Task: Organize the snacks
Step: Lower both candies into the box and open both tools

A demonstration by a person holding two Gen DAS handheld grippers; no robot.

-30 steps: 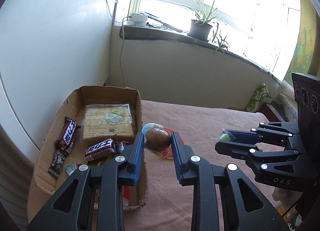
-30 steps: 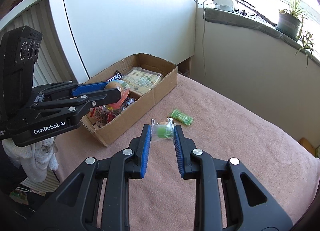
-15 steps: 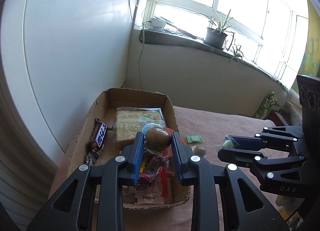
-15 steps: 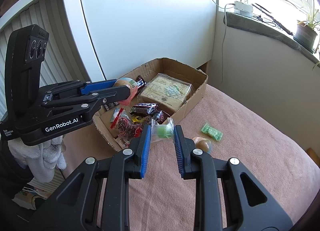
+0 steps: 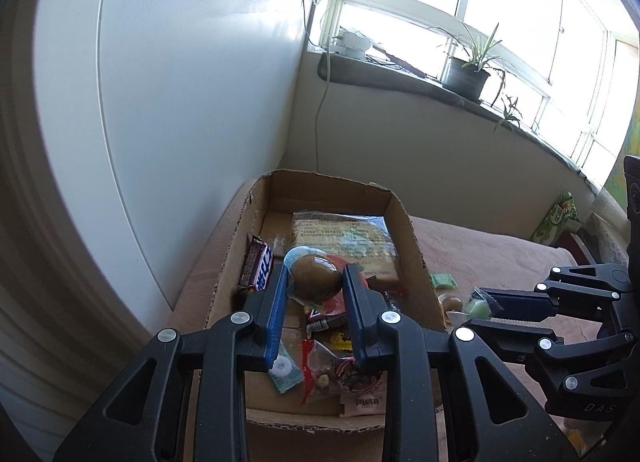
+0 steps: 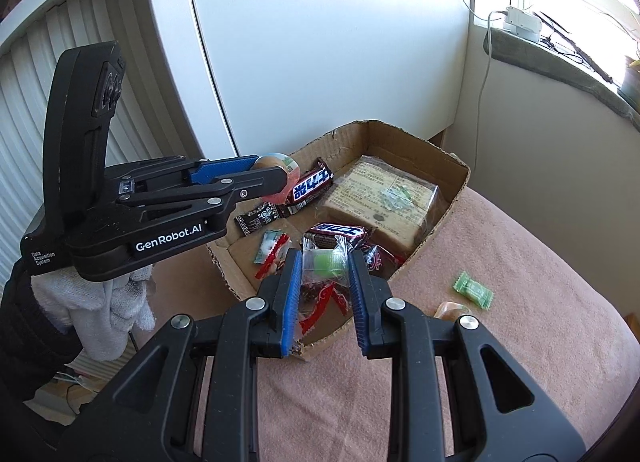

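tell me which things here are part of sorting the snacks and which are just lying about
Part of the job: cardboard box, brown egg snack in the left gripper, green candy packet in the right gripper, green sweet on the pink cloth.

Lying about: potted plant, white adapter, green carton.

the left tongs [image 6: 276, 177] are showing "genrobot.ai" in white on their black side, with small print "data acquisition system" sitting lower on the same body. the right tongs [image 5: 486, 308] are showing faint letters "das" on their housing. the chocolate bars [image 6: 312, 185] in the cardboard box [image 6: 456, 165] are carrying white lettering too distorted to be read.
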